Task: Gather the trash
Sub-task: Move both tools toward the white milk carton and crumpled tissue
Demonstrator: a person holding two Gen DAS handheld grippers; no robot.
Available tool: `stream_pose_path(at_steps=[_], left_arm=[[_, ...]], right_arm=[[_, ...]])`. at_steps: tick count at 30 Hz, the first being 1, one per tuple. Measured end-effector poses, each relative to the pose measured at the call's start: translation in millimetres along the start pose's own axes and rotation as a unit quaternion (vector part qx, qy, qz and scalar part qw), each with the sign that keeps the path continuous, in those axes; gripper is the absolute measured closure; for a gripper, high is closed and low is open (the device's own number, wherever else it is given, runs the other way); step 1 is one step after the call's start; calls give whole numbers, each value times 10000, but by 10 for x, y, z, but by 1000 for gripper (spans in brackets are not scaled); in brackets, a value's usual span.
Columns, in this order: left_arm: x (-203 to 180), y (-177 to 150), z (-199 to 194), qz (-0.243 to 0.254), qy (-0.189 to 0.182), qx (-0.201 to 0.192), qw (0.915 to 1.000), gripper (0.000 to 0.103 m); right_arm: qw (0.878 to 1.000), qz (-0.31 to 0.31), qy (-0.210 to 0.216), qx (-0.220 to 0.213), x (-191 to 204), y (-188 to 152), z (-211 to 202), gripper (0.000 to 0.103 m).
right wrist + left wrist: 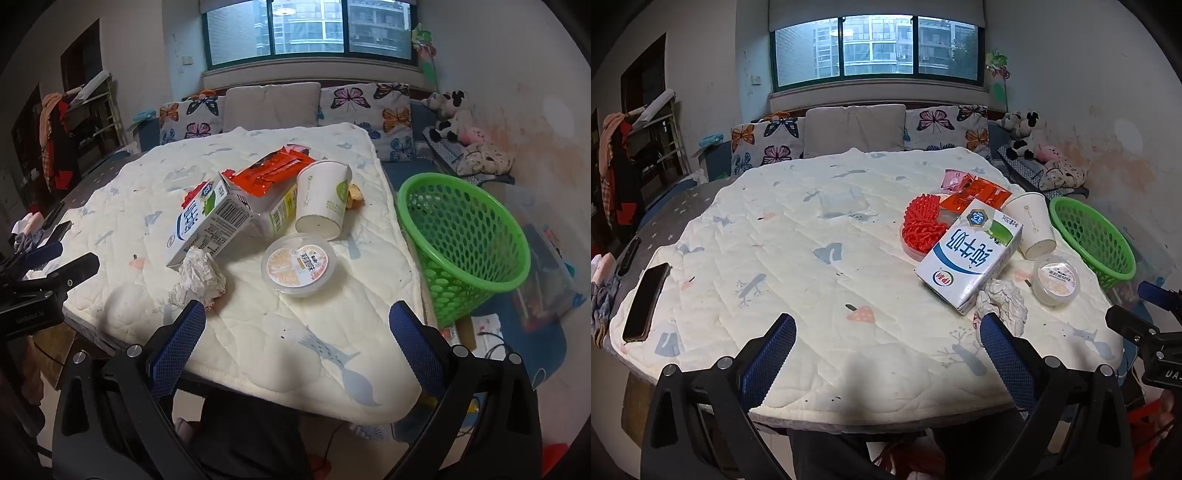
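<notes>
Trash: one milk carton (pixel 207 221), one cup (pixel 323 197), one tub (pixel 298 265); both tools (pixel 886 332) (pixel 297 326) spread.

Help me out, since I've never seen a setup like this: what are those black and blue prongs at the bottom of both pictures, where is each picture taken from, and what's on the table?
The prongs are the two fingers of a handheld gripper; a person holds one in each hand. Each picture comes from a camera on a gripper, looking forward along its fingers: one shows the left gripper, the other the right gripper. Both are open and hold nothing.

On the quilted table cover lies trash: a milk carton, a crumpled tissue, a paper cup on its side, a sealed plastic cup, orange wrappers and a tray of red strips. A phone lies at the left edge. A green basket stands at the table's right side.
</notes>
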State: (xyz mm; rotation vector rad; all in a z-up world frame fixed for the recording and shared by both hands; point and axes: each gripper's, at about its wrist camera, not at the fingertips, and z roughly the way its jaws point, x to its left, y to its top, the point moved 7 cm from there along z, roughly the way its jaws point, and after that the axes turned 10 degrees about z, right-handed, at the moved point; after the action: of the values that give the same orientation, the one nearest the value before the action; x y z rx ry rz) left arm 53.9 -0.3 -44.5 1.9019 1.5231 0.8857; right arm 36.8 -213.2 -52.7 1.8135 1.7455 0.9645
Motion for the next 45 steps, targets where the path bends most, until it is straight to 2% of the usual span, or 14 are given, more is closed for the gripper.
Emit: stream_pose_path(at_steps=[45], left_arm=[[-66, 42, 54, 2, -67, 32, 10000, 6]], right_arm=[[9999, 34, -71, 73, -62, -10, 82, 4]])
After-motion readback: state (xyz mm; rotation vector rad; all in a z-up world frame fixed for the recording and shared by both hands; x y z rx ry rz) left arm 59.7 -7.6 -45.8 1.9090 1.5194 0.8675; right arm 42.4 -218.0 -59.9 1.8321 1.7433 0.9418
